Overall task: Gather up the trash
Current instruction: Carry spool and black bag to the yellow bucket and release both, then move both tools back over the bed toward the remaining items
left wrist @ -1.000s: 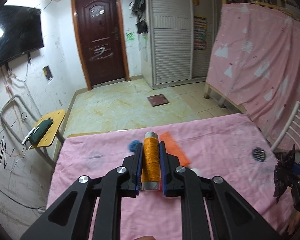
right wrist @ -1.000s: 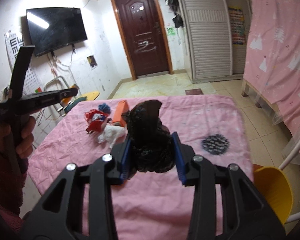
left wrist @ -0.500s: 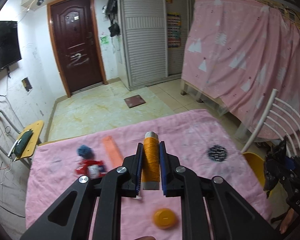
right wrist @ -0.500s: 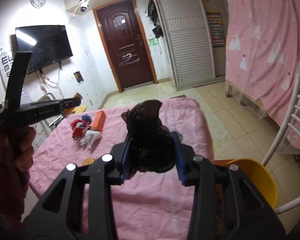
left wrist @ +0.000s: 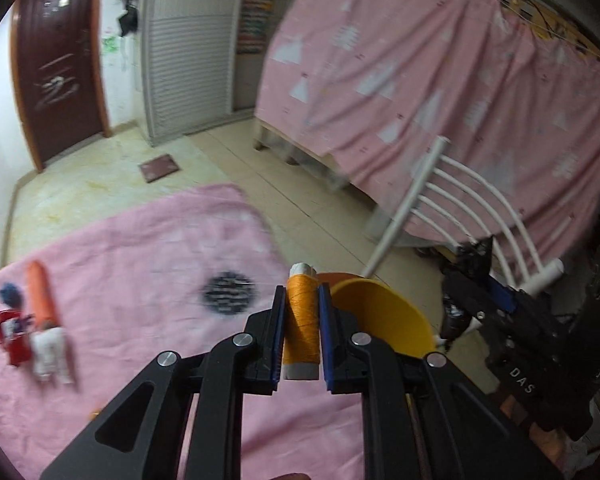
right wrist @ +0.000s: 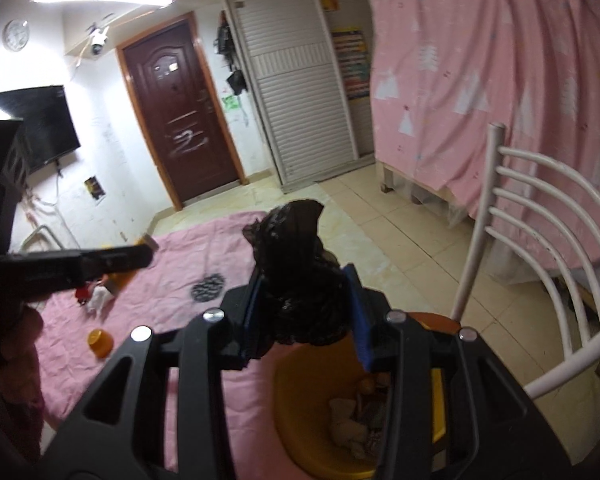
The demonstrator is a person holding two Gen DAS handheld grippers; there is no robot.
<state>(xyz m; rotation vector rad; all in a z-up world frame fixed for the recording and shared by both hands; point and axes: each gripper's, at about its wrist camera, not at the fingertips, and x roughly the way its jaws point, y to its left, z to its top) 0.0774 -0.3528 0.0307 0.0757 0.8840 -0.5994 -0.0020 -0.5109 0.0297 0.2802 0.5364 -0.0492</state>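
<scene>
From my left feed the far counter is smeared; the red scrap and white wad read only as blurs. My right claw and its black bag hide part of the yellow bin, whose contents I cannot identify. The bin's lower rim is cut off.

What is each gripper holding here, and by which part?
Left gripper: orange thread spool, clamped across its wound sides. Right gripper: crumpled black plastic bag, squeezed around its lower bulk.

Orange thread spool upright, clamped between pads — crumpled black bag gripped above yellow bin at six o'clock.
</scene>
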